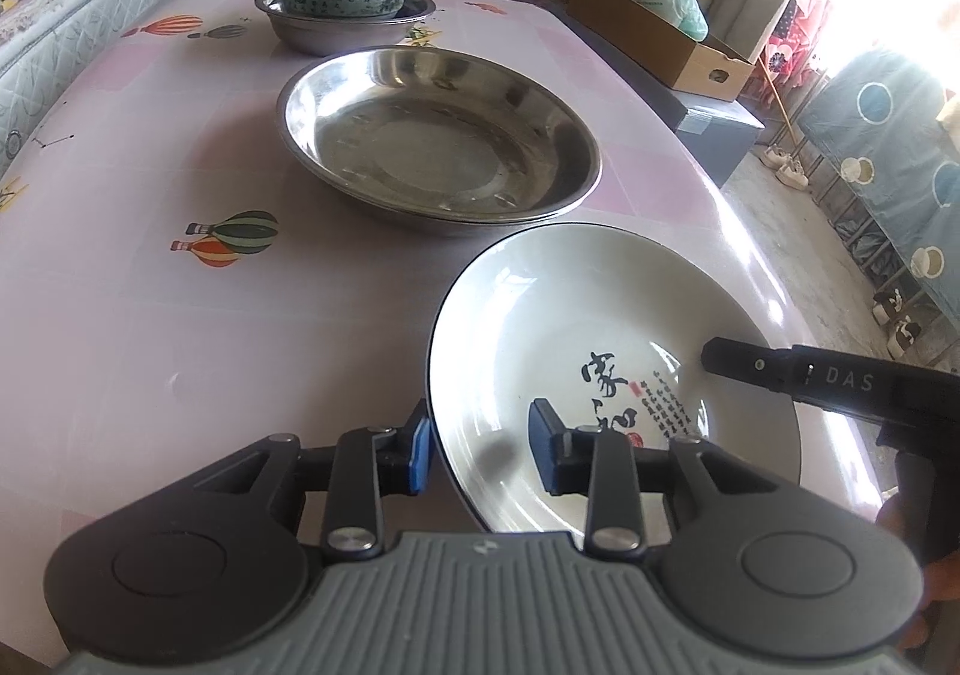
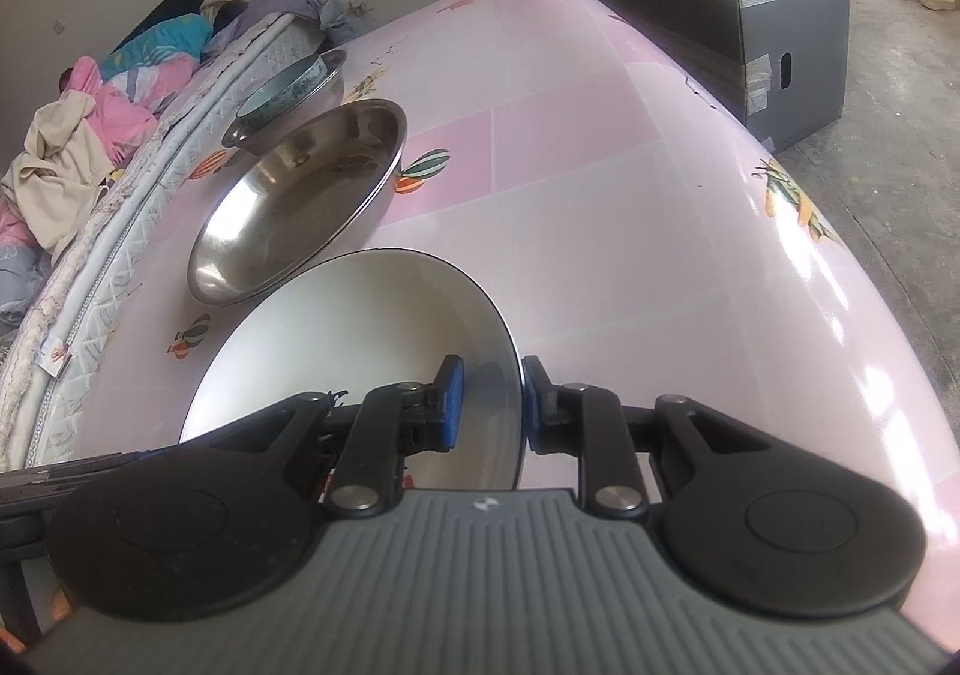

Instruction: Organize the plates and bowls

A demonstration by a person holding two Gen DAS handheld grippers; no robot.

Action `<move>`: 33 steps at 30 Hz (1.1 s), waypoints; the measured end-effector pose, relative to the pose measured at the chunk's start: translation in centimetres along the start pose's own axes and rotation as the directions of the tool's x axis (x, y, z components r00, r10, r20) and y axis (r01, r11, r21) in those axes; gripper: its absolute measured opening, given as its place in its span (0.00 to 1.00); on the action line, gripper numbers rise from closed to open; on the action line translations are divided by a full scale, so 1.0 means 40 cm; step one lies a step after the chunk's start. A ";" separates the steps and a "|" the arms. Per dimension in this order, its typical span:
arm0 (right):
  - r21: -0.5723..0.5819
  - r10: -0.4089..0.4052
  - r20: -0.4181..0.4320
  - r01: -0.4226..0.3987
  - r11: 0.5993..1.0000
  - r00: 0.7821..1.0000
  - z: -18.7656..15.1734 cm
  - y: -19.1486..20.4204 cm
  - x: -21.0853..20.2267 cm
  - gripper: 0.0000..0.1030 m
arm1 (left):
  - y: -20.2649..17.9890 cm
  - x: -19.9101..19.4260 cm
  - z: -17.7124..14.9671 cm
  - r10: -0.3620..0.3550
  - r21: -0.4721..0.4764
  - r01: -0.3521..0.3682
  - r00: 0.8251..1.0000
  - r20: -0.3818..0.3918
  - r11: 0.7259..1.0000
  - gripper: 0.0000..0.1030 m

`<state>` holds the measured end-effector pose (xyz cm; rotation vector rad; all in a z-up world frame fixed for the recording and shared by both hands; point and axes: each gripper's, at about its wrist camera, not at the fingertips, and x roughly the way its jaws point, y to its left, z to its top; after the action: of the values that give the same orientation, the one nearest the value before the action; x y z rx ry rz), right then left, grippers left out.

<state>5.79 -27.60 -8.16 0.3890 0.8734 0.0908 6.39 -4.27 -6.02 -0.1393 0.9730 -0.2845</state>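
Both grippers are straddling opposite rims of the white ceramic plate (image 1: 570,351) lying near the table (image 1: 180,345) edge, jaws narrow with pads apparently loose, and this stiff, slippery, breakable dish is wanting a firm rim pinch

Pink table (image 1: 150,315), steel plate (image 1: 438,141), white plate (image 1: 540,327)

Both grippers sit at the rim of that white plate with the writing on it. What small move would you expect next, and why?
Probably backing both grippers away. The left gripper straddles the white plate rim with gaps beside its pads, and the right gripper is similarly loose. The plate looks set down on the pink table, so it seems released, near the steel plate.
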 end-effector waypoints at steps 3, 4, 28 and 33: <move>0.007 0.008 0.011 -0.008 1.000 1.000 -0.005 -0.012 -0.003 0.19 | -0.020 0.006 -0.005 0.034 0.048 -0.034 0.999 0.003 0.998 0.35; -0.002 0.004 0.019 -0.004 1.000 1.000 -0.009 -0.010 -0.003 0.20 | -0.025 0.008 -0.006 0.042 0.056 -0.042 0.999 0.007 0.998 0.36; -0.090 -0.052 0.064 0.057 0.994 0.997 -0.027 0.020 -0.013 0.22 | -0.042 -0.007 -0.001 0.087 0.036 -0.089 0.995 0.049 0.995 0.38; -0.084 -0.045 0.062 0.051 0.995 0.997 -0.027 0.014 -0.009 0.22 | -0.044 -0.008 -0.001 0.084 0.041 -0.086 0.995 0.053 0.995 0.38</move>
<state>4.78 -26.86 -8.30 0.2896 0.8159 0.0713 5.87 -5.83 -5.37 -0.0648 0.9186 -0.2224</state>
